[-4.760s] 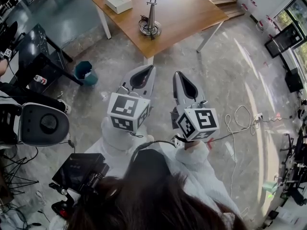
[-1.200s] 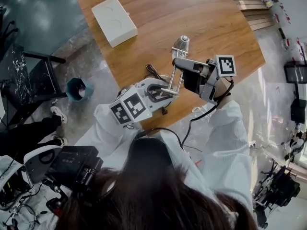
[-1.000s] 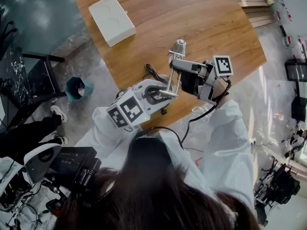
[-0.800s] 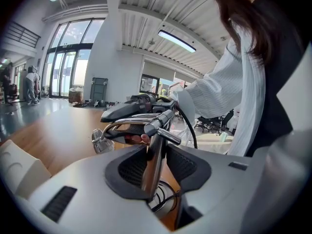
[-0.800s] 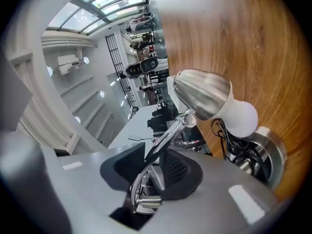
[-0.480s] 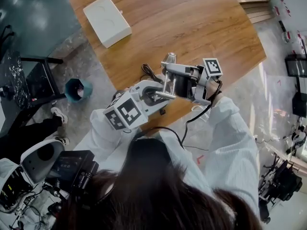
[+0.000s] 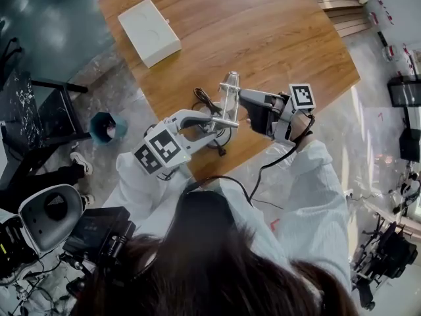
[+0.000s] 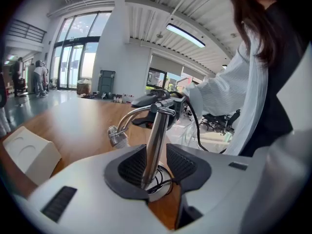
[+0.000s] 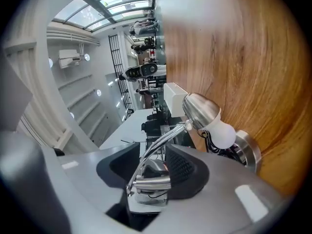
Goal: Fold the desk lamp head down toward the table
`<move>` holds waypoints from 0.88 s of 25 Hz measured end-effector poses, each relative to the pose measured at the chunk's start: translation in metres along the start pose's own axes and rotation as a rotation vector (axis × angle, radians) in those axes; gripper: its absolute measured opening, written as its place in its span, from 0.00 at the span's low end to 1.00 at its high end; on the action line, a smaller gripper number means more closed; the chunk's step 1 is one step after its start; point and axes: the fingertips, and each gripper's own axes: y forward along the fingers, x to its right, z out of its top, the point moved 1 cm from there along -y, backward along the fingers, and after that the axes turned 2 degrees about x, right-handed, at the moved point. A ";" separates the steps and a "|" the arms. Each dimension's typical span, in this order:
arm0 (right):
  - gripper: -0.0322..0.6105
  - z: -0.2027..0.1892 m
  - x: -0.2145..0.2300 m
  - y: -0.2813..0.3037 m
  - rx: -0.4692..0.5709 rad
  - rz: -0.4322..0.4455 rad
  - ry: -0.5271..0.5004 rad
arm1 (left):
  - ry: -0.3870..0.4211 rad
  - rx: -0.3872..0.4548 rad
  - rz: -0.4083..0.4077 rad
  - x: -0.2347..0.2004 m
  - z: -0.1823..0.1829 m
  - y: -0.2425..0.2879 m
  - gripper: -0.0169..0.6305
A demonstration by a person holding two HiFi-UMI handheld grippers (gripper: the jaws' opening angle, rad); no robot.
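Your left gripper (image 8: 155, 149) sits low, just above the desk lamp's round base (image 9: 246, 152). Its jaws stand either side of the upright stem (image 8: 152, 145). The stem leans on one pad and a gap shows at the other, so that is a loose collar, not a clamp.

Your right gripper (image 9: 152, 152) comes in level, higher above the base, at the hinge (image 9: 151, 182) on top of the stem. Its jaws are opening. The hinge bar and the start of the curved arm (image 9: 163, 140) lie between them, and neither pad presses on the metal.

The lamp head (image 7: 230, 79) (chrome shade, white bulb peeking out) hangs at the end of that curved arm. It is out past the base on the side away from you, with its bulb turned down toward the wooden table (image 7: 283, 31).

A dark cable (image 7: 204, 99) lies coiled right against the base. The white box (image 7: 149, 31) lies well apart from the base, toward the table's far left corner. A blue bin (image 7: 105, 125) stands on the floor to the left of the base, beyond the table edge.
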 end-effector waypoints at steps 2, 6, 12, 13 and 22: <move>0.28 0.001 -0.013 -0.015 0.062 -0.002 -0.091 | -0.039 0.032 0.042 -0.006 0.007 -0.013 0.22; 0.18 0.000 -0.061 -0.033 0.180 -0.108 -0.521 | -0.052 0.063 0.130 -0.021 0.022 -0.042 0.18; 0.05 -0.018 -0.142 -0.024 0.343 -0.131 -0.855 | -0.150 0.219 0.249 -0.043 0.080 -0.083 0.03; 0.05 -0.020 -0.152 -0.021 0.387 -0.143 -0.905 | -0.189 0.244 0.276 -0.046 0.092 -0.086 0.03; 0.05 -0.061 -0.189 0.001 0.552 -0.446 -1.381 | -0.182 0.325 0.426 -0.023 0.146 -0.073 0.03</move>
